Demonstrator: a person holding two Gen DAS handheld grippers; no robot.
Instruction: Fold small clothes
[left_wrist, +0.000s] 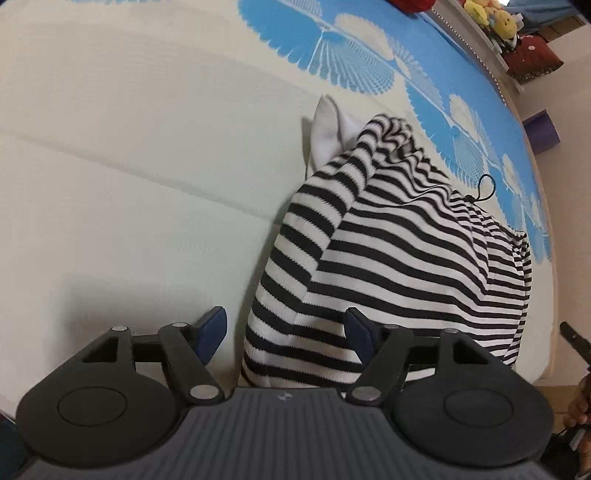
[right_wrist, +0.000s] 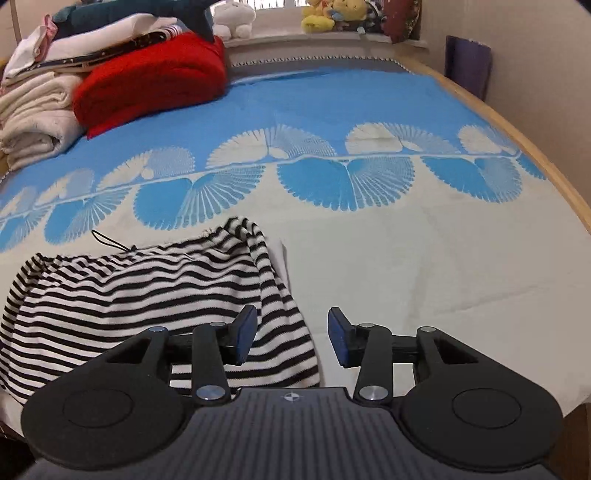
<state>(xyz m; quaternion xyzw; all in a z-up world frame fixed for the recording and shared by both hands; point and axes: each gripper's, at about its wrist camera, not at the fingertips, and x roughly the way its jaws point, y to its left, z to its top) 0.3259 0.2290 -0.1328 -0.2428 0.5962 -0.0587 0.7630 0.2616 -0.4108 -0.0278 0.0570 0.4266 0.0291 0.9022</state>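
A black-and-white striped garment (left_wrist: 391, 251) lies bunched on the bed, with a white lining corner (left_wrist: 327, 127) sticking up at its far end and a thin black cord loop (left_wrist: 485, 188) beside it. My left gripper (left_wrist: 286, 328) is open, its jaws either side of the garment's near left corner, holding nothing. In the right wrist view the same garment (right_wrist: 147, 291) lies at lower left. My right gripper (right_wrist: 291, 334) is open over the garment's right edge, left pad (right_wrist: 245, 334) above the stripes, right pad (right_wrist: 338, 336) over bare sheet.
The bed has a white and blue fan-patterned sheet (right_wrist: 332, 110) with a wooden edge (right_wrist: 546, 162) on the right. A red cushion (right_wrist: 151, 79) and stacked folded clothes (right_wrist: 37, 107) sit at the far left. Plush toys (right_wrist: 325, 14) line the windowsill. A purple box (right_wrist: 467, 64) stands by the wall.
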